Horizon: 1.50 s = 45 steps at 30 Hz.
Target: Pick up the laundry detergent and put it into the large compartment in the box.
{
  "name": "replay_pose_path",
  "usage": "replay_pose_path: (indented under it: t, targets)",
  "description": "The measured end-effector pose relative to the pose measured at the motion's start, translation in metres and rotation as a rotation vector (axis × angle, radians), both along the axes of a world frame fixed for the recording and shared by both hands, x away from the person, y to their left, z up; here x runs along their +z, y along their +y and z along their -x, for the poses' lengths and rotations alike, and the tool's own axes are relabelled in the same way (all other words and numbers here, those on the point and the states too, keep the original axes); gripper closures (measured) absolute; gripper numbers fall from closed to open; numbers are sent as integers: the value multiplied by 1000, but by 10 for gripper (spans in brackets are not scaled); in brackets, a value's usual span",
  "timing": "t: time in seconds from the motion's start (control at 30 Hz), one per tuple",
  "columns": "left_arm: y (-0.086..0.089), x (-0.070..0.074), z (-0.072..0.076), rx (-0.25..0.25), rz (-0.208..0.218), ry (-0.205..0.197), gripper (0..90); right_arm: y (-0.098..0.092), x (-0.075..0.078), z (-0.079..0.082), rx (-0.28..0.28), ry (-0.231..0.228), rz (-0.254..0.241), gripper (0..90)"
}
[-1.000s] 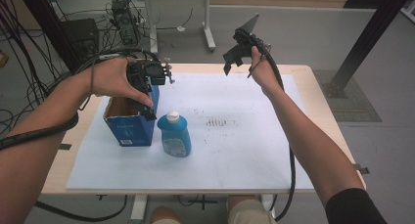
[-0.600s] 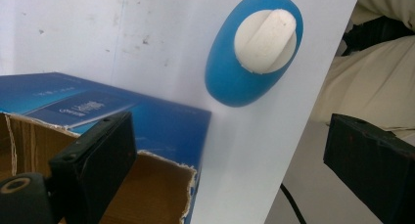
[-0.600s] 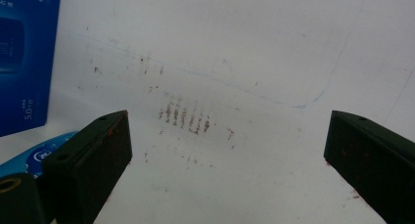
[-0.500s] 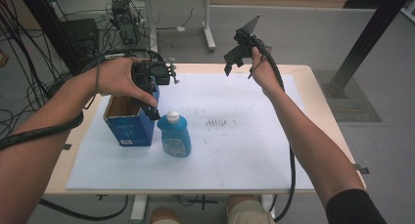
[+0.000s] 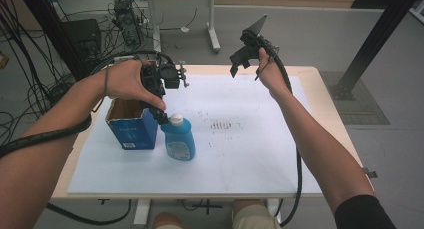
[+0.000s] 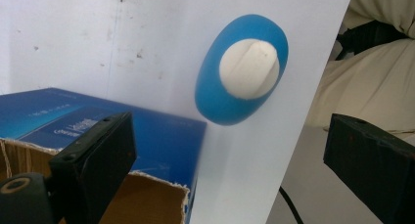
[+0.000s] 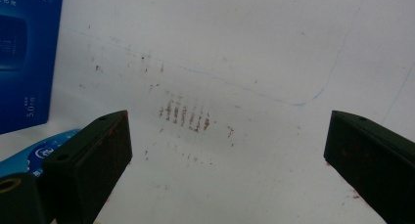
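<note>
Left gripper point(image 5: 162, 115) hovers right over the blue bottle point(image 5: 178, 138), jaws wide apart to straddle its white cap point(image 6: 249, 68); the bottle stands beside the open box point(image 5: 131, 126). Right gripper point(image 5: 239, 64) waits high, jaws apart.

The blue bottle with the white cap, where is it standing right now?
In the high view the blue bottle stands upright on the white sheet, left of centre, right beside the open blue box, with the left gripper just above its cap.

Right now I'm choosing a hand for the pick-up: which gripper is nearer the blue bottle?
Left. The left gripper hovers just above the blue bottle, open; the right gripper is raised far off.
</note>
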State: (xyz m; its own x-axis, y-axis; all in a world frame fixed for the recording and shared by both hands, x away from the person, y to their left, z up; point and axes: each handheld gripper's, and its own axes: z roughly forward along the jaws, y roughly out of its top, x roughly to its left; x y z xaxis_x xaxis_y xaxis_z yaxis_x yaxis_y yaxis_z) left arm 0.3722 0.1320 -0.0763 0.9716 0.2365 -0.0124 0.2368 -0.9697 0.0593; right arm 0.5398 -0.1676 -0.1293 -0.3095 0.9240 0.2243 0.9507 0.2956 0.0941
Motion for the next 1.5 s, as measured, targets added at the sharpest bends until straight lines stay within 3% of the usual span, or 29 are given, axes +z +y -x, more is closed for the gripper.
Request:
replay_pose_path:
  t: [0.9,1.5]
  targets:
    - [-20,-14,-6,-49,16,26,58,-6,3,2,-11,-3,0,38]
    - [-27,-34,-8,-58,11,47,55,-12,0,1,-19,3,0,38]
